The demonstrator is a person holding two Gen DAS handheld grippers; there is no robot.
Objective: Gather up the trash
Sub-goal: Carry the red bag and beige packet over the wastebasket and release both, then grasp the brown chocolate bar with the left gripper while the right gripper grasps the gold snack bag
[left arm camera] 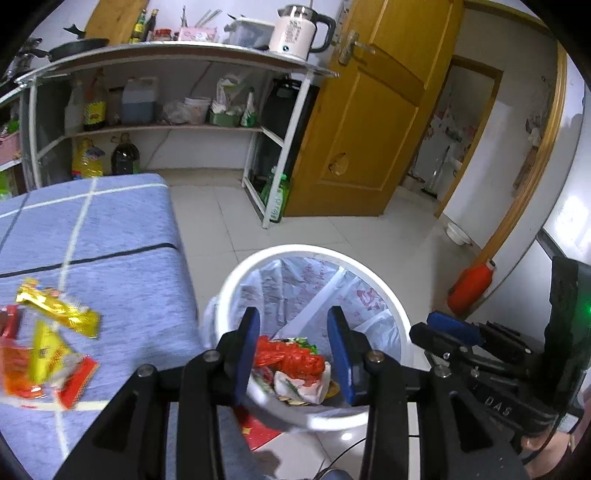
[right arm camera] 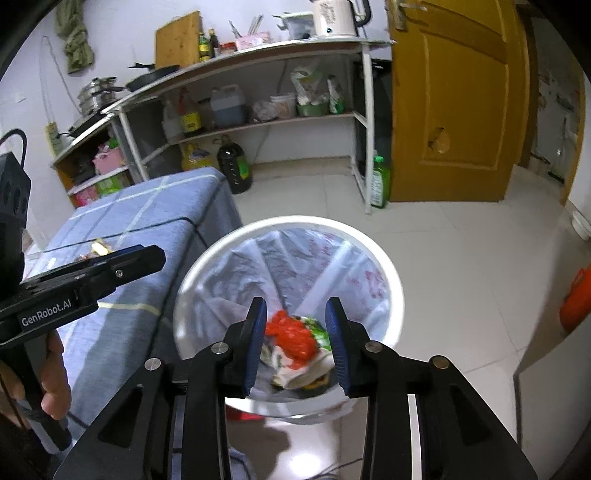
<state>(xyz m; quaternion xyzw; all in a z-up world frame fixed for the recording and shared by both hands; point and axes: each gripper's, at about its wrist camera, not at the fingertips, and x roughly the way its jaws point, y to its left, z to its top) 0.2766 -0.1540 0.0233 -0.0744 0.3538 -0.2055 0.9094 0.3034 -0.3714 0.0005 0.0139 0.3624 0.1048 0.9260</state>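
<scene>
A white trash bin (left arm camera: 314,254) with a clear liner stands on the floor beside a table under a blue checked cloth (left arm camera: 122,229). Red and white wrappers (left arm camera: 291,360) lie inside the bin; they also show in the right wrist view (right arm camera: 295,338). My left gripper (left arm camera: 295,325) is open and empty above the bin. My right gripper (right arm camera: 297,314) is open and empty above the bin (right arm camera: 388,266) too. Yellow and red snack wrappers (left arm camera: 55,332) lie on the cloth, left of the bin. The right gripper shows in the left wrist view (left arm camera: 454,328).
A metal shelf rack (left arm camera: 273,136) with bottles and a kettle (left arm camera: 295,31) stands behind. A wooden door (left arm camera: 369,122) is at the right. A green bottle (left arm camera: 277,197) and an orange container (left arm camera: 471,286) sit on the tiled floor. A red paper (left arm camera: 258,430) lies under the bin.
</scene>
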